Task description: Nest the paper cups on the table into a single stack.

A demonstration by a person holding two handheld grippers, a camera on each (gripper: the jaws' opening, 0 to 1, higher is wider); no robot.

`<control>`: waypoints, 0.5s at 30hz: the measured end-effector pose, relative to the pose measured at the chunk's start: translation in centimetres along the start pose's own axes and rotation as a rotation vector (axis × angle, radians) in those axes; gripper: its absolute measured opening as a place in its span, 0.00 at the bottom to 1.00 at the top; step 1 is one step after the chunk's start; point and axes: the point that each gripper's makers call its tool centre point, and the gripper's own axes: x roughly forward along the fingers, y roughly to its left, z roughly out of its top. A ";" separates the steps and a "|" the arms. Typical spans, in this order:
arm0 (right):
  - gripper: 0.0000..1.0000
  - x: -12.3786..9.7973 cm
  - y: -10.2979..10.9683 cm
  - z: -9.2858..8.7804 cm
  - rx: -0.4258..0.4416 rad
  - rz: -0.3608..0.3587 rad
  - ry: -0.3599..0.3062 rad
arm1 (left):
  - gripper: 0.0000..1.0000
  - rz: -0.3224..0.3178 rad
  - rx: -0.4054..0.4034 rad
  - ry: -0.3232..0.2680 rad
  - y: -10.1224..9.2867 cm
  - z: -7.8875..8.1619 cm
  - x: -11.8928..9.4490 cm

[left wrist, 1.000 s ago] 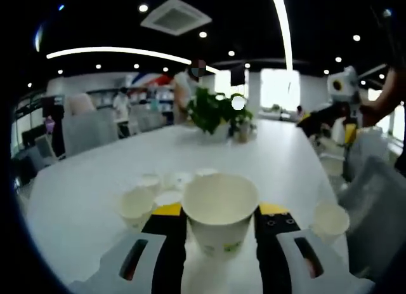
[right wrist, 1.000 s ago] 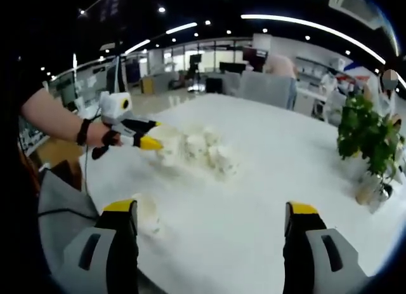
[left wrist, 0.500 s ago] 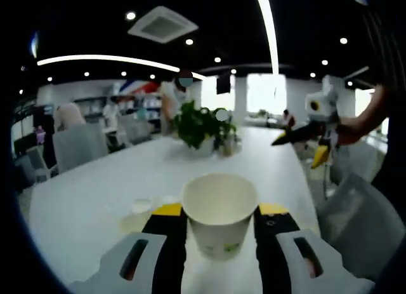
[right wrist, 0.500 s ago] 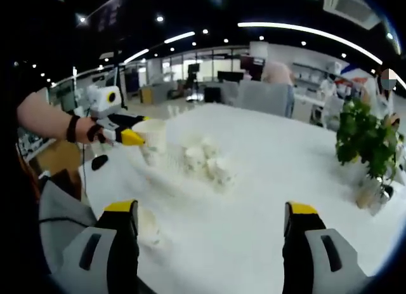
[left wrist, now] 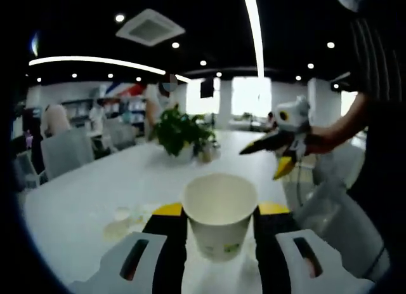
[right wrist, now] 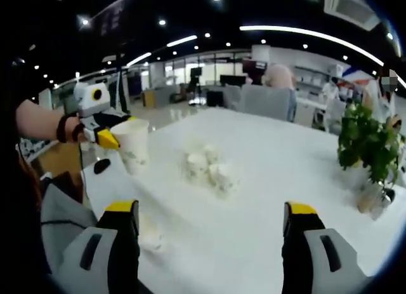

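My left gripper [left wrist: 219,211] is shut on a white paper cup [left wrist: 220,221], held upright with its mouth open toward the view. In the right gripper view the same cup [right wrist: 132,145] hangs in the air in the left gripper [right wrist: 109,136], left of and above a cluster of several paper cups [right wrist: 207,169] on the white table [right wrist: 279,180]. One more cup [right wrist: 150,235] stands near my right gripper's left jaw. My right gripper [right wrist: 212,213] is open with nothing between its jaws. In the left gripper view it [left wrist: 279,155] hovers at the right in a person's hand.
A potted plant [right wrist: 369,148] stands on the table's far side, also seen as a plant [left wrist: 180,132] in the left gripper view. Grey chairs [left wrist: 60,155] line the table. People stand in the office behind. The table's near edge [right wrist: 95,186] runs by the held cup.
The left gripper has lifted its cup up and away from the cluster, toward the table's edge. The right gripper stays open and has barely moved.
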 end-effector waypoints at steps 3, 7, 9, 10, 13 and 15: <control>0.92 0.0 -0.1 0.0 -0.001 0.002 0.003 | 0.40 -0.008 0.003 -0.012 -0.7 0.4 -0.1; 0.92 -0.2 -0.4 0.1 -0.008 0.000 0.005 | 0.39 -0.014 0.022 -0.004 -1.6 0.5 0.2; 0.92 -0.3 -0.5 0.1 -0.007 -0.001 0.005 | 0.40 -0.023 0.018 -0.001 -1.9 0.4 0.3; 0.92 -0.4 -0.6 0.0 -0.007 -0.005 0.006 | 0.40 -0.028 0.028 -0.001 -2.3 0.5 0.4; 0.92 -0.5 -0.6 0.0 -0.003 -0.011 0.004 | 0.40 -0.036 0.031 -0.011 -2.8 0.8 0.6; 0.92 -0.7 -0.6 0.0 0.004 -0.012 -0.003 | 0.40 -0.039 0.030 -0.028 -2.7 0.7 0.6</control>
